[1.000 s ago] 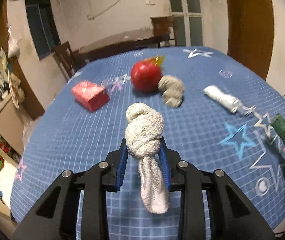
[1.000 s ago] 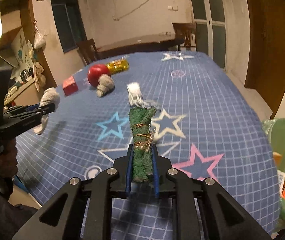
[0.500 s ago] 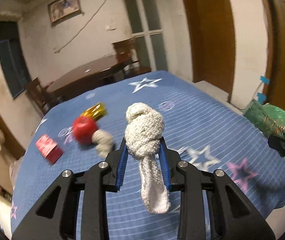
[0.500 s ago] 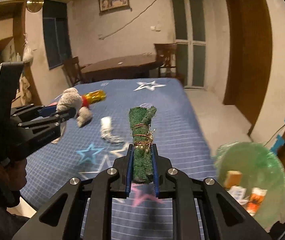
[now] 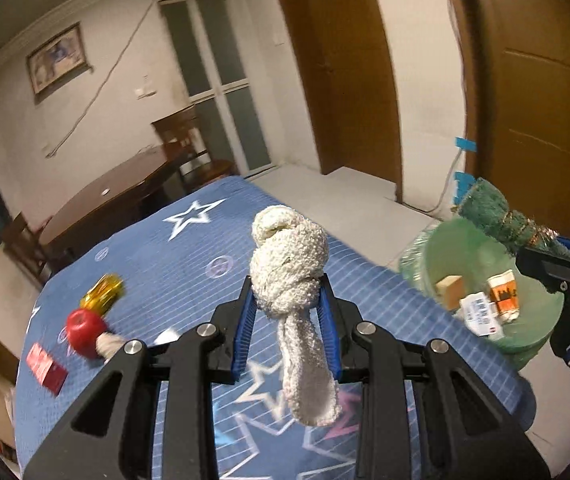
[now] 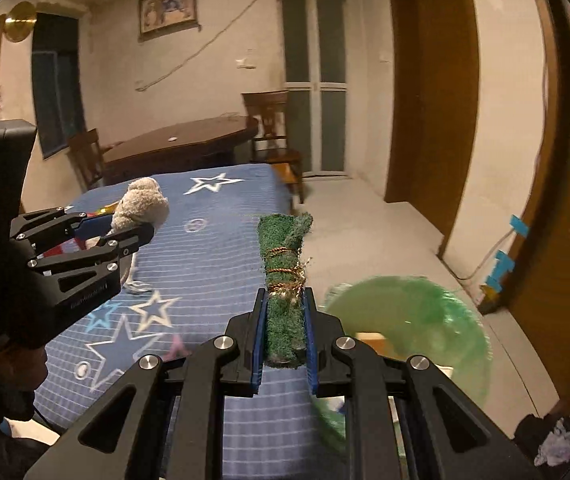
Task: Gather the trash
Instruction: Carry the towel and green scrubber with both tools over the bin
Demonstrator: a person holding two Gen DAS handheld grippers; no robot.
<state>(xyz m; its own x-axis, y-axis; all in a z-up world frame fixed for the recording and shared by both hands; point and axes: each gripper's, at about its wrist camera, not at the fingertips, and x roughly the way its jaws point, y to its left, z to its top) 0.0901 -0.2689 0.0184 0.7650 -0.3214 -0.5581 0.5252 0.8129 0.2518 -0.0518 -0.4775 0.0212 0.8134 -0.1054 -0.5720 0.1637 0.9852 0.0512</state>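
My left gripper (image 5: pixel 287 308) is shut on a knotted white cloth (image 5: pixel 289 264) whose tail hangs below the pads; it hovers over the blue star-patterned table (image 5: pixel 189 248). My right gripper (image 6: pixel 283 320) is shut on a rolled green cloth (image 6: pixel 283 276) tied with gold thread. A green bin (image 5: pixel 481 276) stands on the floor just past the table's right edge, with a few cartons in it; in the right wrist view the bin (image 6: pixel 413 320) lies below and right of the green roll. The left gripper (image 6: pixel 125 236) with the white cloth (image 6: pixel 141 204) shows at the left of that view.
A red apple (image 5: pixel 83 330), a gold-wrapped item (image 5: pixel 103 298), a red box (image 5: pixel 47 366) and a beige knotted cloth (image 5: pixel 109 346) lie on the table's far left. A dark wooden table (image 6: pixel 181 148) and chairs stand behind. A brown door (image 5: pixel 533 92) is beyond the bin.
Both grippers have swung right and risen, each still holding its cloth. The table items have slid to the left of the views and the green bin has come into view.
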